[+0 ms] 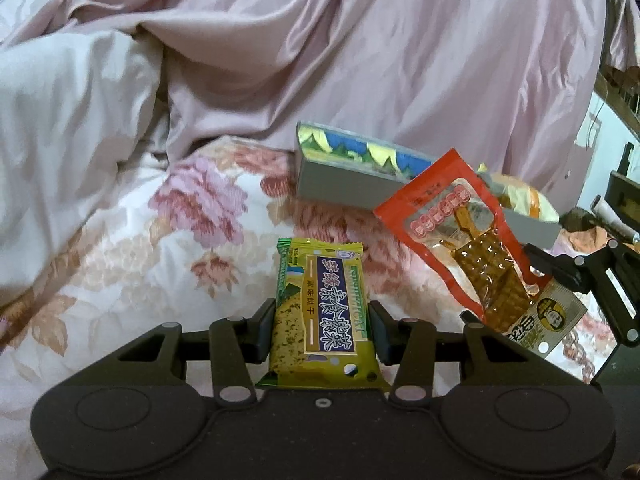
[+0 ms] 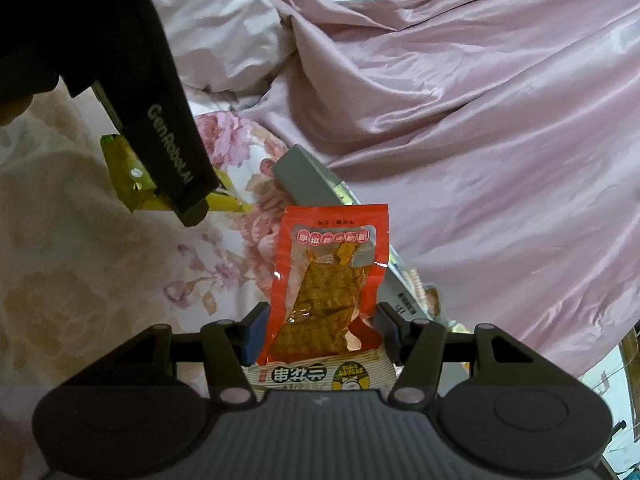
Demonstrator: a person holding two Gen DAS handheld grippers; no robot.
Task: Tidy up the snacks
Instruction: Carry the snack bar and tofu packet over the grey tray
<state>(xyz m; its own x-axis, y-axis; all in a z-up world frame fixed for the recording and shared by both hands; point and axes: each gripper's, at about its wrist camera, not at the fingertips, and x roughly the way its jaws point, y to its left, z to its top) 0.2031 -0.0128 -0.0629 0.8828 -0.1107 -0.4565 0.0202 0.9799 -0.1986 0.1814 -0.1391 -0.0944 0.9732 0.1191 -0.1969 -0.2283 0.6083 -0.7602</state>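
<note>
- Left wrist view: the left gripper (image 1: 322, 322) clamps a glossy green seaweed biscuit packet (image 1: 320, 316) over the floral bedsheet (image 1: 120, 264). Behind it lies a grey cardboard box (image 1: 344, 176) with open top.
- Right wrist view: the right gripper (image 2: 322, 330) pinches a crinkly red tofu snack pouch (image 2: 330, 280) just before that box. Both snacks appear in transit; next, lowering them into the box.

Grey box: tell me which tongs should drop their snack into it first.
Right. The right tongs hold the red tofu packet with its top already overlapping the grey box. The left tongs, gripping the green cracker packet, sit further back over the floral sheet.
</note>
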